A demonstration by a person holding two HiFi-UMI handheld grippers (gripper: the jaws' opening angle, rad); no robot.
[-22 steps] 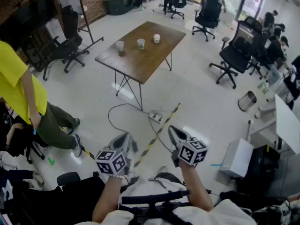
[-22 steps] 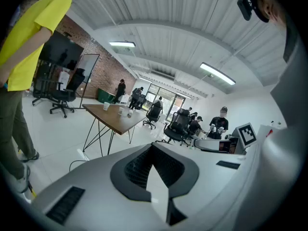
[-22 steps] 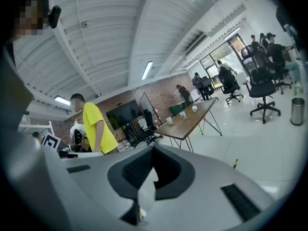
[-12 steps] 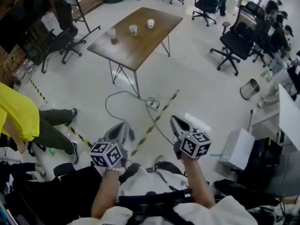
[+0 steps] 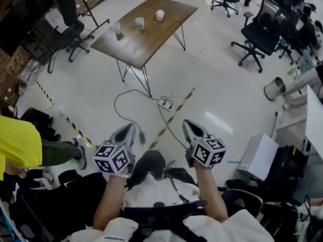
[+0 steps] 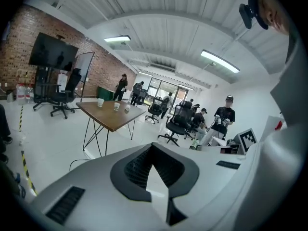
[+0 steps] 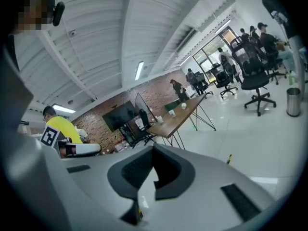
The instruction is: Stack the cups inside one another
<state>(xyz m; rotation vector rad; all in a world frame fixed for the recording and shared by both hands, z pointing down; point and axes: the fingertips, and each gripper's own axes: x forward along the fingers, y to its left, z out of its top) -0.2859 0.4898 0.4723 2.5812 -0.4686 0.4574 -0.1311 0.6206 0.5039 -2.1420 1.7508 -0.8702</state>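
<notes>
Three white cups stand apart in a row on a brown wooden table far ahead: one at the left, one in the middle, one at the right. The left gripper view shows the same cups small in the distance, and so does the right gripper view. My left gripper and right gripper are held side by side low in front of my body, far from the table. Both are shut with nothing between the jaws.
A cable and power strip lie on the white floor with yellow-black tape between me and the table. A person in a yellow shirt is at the left. Office chairs, a bin and a white box are at the right.
The head view has shifted: the table and cups sit higher in the frame, and the person in yellow has moved toward the left edge. Both grippers stay shut in much the same place.
</notes>
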